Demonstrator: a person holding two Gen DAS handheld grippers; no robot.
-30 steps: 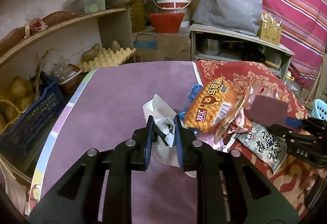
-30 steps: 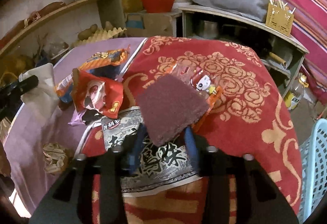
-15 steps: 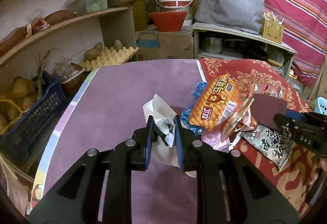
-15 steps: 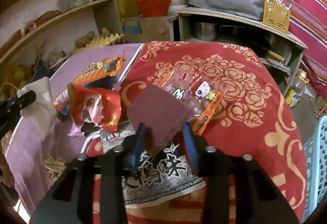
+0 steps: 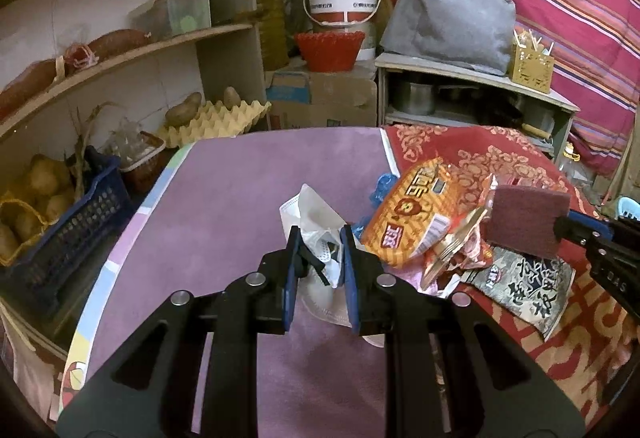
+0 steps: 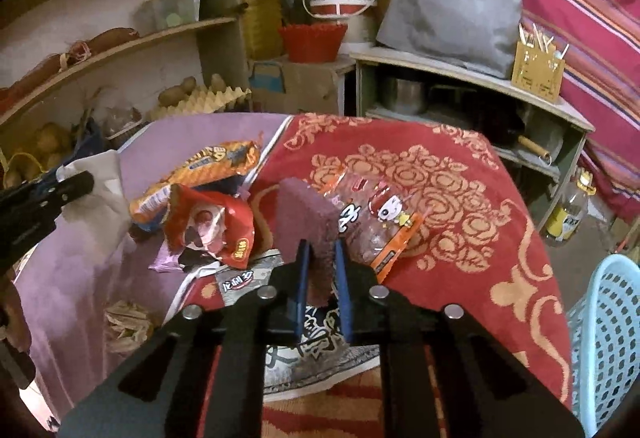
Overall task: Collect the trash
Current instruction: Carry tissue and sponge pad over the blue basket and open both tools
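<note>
A cluttered storeroom with wooden shelves (image 5: pixel 120 54) of potatoes, a white bucket (image 5: pixel 342 4) and a striped curtain surrounds a table whose purple cloth (image 5: pixel 224 198) meets a red floral cloth (image 6: pixel 440 174). The left gripper (image 5: pixel 319 244) is clamped on a crumpled white face mask (image 5: pixel 316 214) above the purple cloth. The right gripper (image 6: pixel 320 250) is clamped on a maroon scouring pad (image 6: pixel 306 214), held edge-up over the red cloth. Between them lies a heap of trash: an orange snack bag (image 5: pixel 412 214), a red wrapper (image 6: pixel 212 226), a black-and-white packet (image 5: pixel 528 286) and a clear cartoon-printed bag (image 6: pixel 380 218). A blue plastic basket (image 6: pixel 608 338) shows at the right edge of the right wrist view
</note>
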